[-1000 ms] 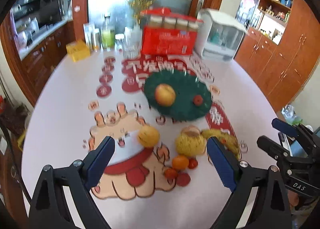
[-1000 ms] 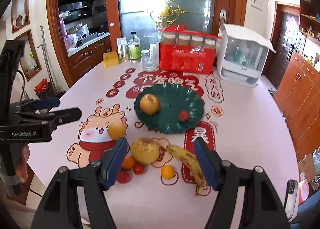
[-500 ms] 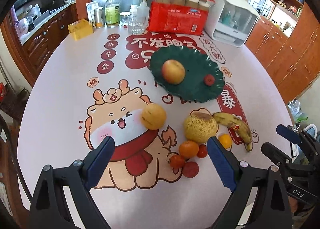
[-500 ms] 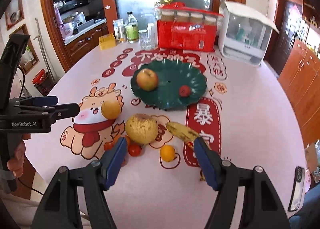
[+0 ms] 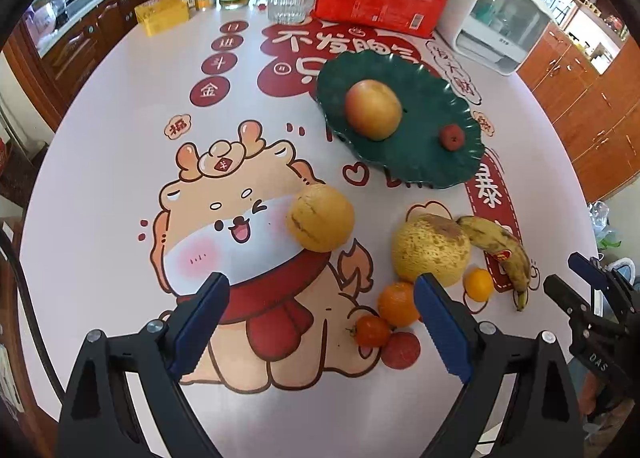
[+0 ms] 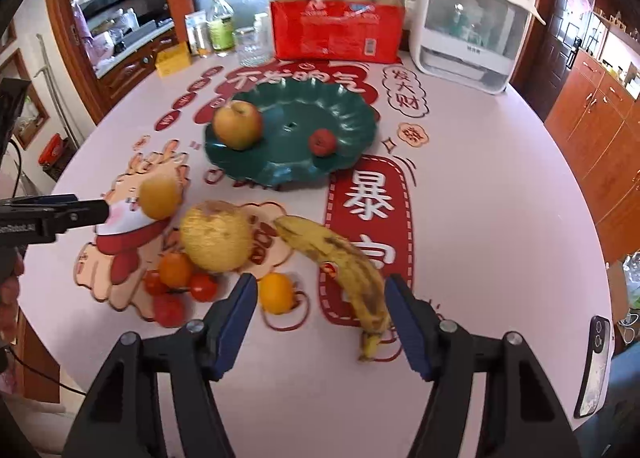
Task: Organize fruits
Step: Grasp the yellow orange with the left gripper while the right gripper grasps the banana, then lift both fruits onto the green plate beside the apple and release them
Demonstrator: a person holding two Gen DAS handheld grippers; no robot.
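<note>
Plate (image 5: 416,161): 1 apple (image 5: 373,109), 1 red fruit (image 5: 451,136); left claw (image 5: 320,322) open, right claw (image 6: 322,322) closing, empty

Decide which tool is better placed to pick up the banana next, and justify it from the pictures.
Right. The right tool, empty with jaws closing, frames the banana near its stem. The left tool faces the yellow round fruit.

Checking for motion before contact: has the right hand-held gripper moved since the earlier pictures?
Yes. The right hand-held gripper has dropped toward the banana; the green plate sits higher in view.
</note>
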